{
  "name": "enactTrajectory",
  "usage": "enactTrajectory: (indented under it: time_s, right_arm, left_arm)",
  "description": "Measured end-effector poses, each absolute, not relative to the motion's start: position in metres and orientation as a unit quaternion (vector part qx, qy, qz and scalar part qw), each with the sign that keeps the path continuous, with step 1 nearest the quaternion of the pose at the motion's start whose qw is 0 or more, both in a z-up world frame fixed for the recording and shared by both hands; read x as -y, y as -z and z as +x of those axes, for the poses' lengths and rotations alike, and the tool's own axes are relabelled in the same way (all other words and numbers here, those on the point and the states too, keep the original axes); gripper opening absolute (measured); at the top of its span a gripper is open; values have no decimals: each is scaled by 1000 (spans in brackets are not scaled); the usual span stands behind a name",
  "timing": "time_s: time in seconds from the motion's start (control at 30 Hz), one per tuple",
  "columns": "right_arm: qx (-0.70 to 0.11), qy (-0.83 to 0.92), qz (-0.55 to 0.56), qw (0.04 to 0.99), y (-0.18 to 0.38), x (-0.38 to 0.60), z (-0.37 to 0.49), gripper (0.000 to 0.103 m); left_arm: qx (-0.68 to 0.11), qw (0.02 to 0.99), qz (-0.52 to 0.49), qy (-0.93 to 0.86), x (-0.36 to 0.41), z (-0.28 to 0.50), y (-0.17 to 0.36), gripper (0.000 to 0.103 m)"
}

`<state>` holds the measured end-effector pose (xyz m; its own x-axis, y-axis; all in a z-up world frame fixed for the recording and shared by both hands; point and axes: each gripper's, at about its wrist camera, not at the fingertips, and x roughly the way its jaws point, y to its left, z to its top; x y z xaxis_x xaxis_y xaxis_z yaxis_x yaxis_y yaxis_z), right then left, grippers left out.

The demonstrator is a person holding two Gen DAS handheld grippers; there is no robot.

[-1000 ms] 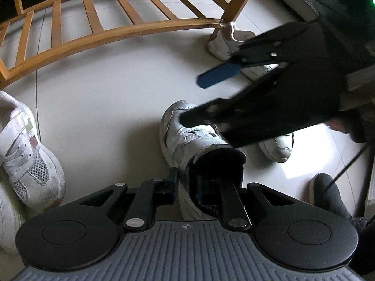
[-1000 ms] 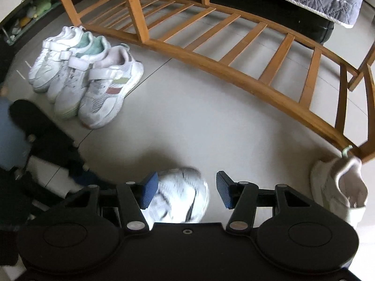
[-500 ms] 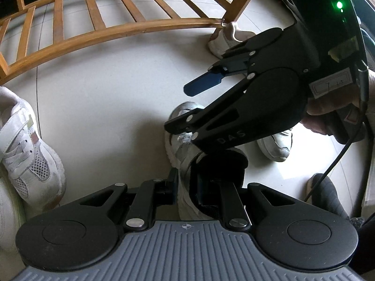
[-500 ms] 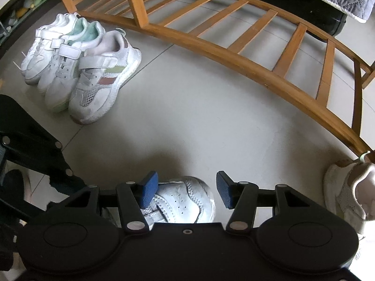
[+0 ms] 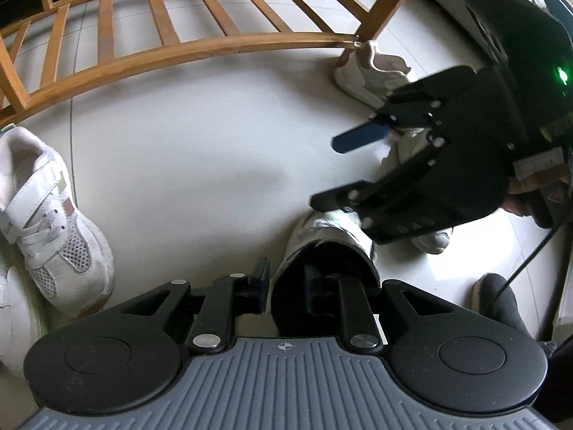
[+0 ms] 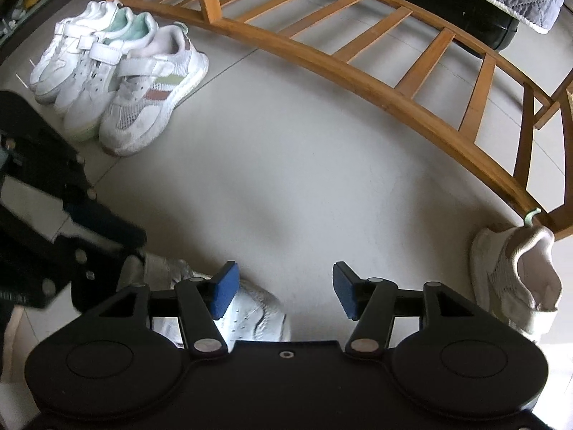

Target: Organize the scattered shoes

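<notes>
The left gripper, jaws opening, straddles the white shoe's collar; the toe is hidden behind the empty, opening right gripper.

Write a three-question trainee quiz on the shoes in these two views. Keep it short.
1. Multiple choice: how many shoes make up the row of shoes beside the wooden frame? A two, B four, C seven.
2. True or false: the cream shoe sits on top of the wooden frame.
3. Fill in: the striped shoe at the row's near end closes with laces and a ___.

Key: 1 B. 2 False, it is on the floor by the frame's foot. 3 strap.
</notes>
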<state>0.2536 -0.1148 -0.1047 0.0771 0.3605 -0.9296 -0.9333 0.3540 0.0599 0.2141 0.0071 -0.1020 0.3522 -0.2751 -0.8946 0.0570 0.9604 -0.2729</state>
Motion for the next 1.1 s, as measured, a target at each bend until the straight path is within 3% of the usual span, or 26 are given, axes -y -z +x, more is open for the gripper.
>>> enactTrajectory:
  time_s: [0.4,1.1]
  right_arm:
    - [-470,-494,-321,657,102,127,233,61]
    - [-439,-595,-385,552,99,129,182,66]
  left_arm:
    - [-568,812,-97,92,-12,206,100,29]
    - [-567,814,-63,107,-15,206,95,28]
